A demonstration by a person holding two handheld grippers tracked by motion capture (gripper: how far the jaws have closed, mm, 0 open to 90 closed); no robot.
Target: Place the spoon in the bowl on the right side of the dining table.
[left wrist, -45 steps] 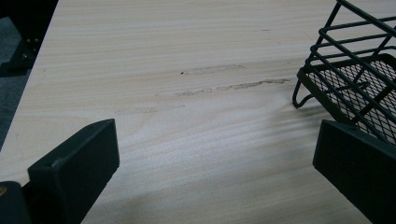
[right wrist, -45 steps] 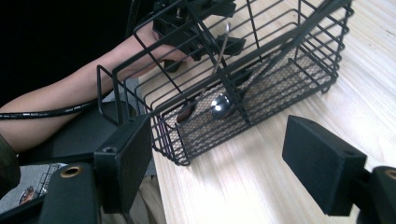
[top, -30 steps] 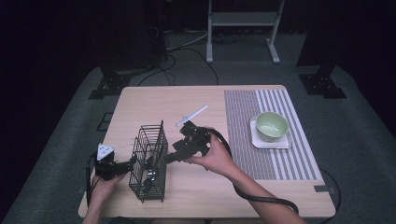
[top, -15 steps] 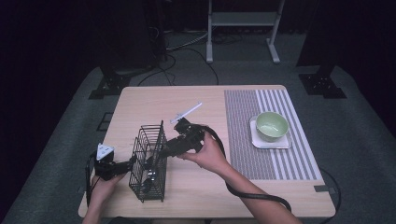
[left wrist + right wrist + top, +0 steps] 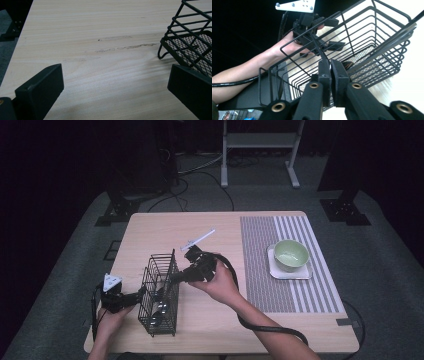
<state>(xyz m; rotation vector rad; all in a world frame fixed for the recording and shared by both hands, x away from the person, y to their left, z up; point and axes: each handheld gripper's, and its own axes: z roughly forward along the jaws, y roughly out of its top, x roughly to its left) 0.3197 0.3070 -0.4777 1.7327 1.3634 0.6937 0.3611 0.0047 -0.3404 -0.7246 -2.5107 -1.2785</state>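
The black wire basket (image 5: 161, 292) stands near the front left of the wooden table (image 5: 220, 225), upright, with dark utensils lying in its bottom; what they are is hard to tell from the high view. The right gripper (image 5: 176, 278) reaches in from the right and its 2 jaws have just been closing: in the right gripper view they now stand pinched together on a wire of the basket's upper rim (image 5: 325, 61), so this gripper (image 5: 330, 72) is clamped on the basket. Gripping the rim probably gives a firm handle for steadying or shifting the basket without touching what lies inside.

The left gripper (image 5: 131, 297) sits at the basket's left side, low on the table. Its jaws stand wide apart with bare tabletop between them (image 5: 112, 82), and a foot and corner of the basket (image 5: 186, 47) lie just beyond the far jaw, so it holds nothing. It seems placed there as a stop against the basket sliding left.

Farther back, a white utensil (image 5: 198, 240) lies loose on the table, apart from the basket. To the right, a green bowl (image 5: 291, 255) rests on a white square plate (image 5: 280, 273) on the striped mat (image 5: 260, 270), well away from the work.
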